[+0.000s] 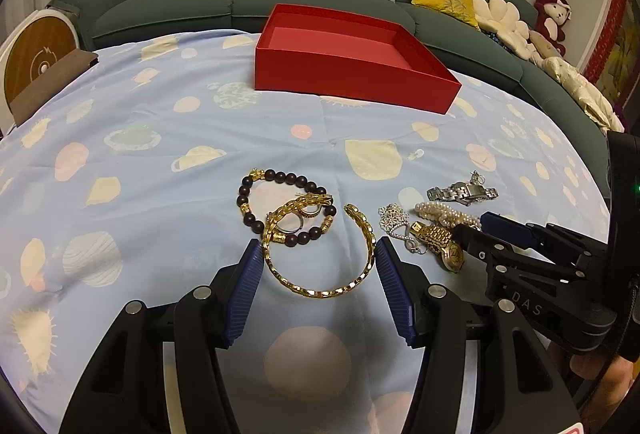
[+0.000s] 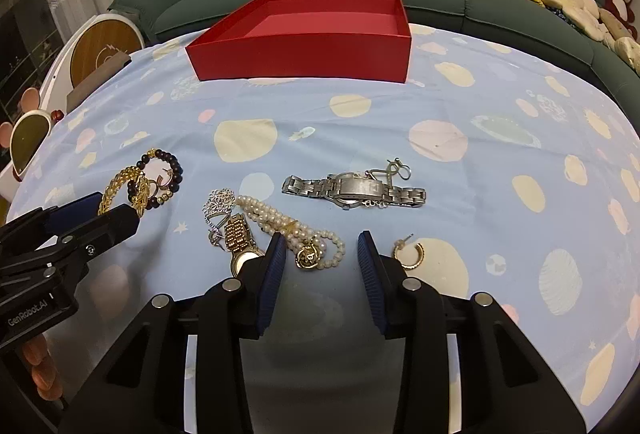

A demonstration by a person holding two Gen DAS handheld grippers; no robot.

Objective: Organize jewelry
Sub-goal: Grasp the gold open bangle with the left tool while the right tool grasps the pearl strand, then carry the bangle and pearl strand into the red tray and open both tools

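Nearest us, our left gripper [image 1: 318,254] stands spread around the gold bangle [image 1: 320,254] and our right gripper [image 2: 322,254] spread at the pearl strand [image 2: 292,224], nothing gripped yet, so next we close and carry to the empty red box [image 1: 352,78] beyond.

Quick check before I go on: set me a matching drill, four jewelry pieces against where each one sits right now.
Things:
1. gold bangle
2. pearl bracelet
3. silver watch
4. gold hoop earring

Places:
A. just outside the right gripper's right finger
B. between the open left gripper's fingers
C. lying flat beyond the right gripper, toward the red box
D. between the open right gripper's fingers, near its left finger

Pairs: 1-B, 2-D, 3-C, 4-A
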